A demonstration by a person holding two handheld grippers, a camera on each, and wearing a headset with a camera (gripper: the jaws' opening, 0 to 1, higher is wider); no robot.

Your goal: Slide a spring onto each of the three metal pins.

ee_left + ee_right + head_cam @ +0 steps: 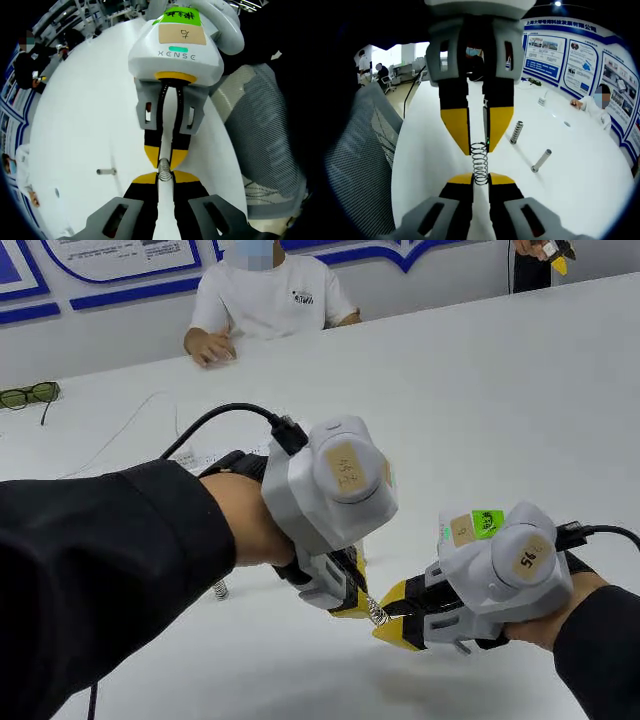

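Right gripper (481, 181) rises from the bottom, yellow tips closed on the lower end of a spring (480, 162), which stands upright btwn them. Left gripper (479, 146) comes in from the top, tips pointing down, clamped on a thin pin (485, 122). The spring's top coils sit right at the pin's lower end, btwn those tips. On the white table (430, 165), to the right: a second spring (516, 132), tilted, and near it but not touching, a bare pin (541, 161). Mesh chair (360, 150) at left. Wall posters (580, 60) at right w/ a seated person (600, 107) below them.
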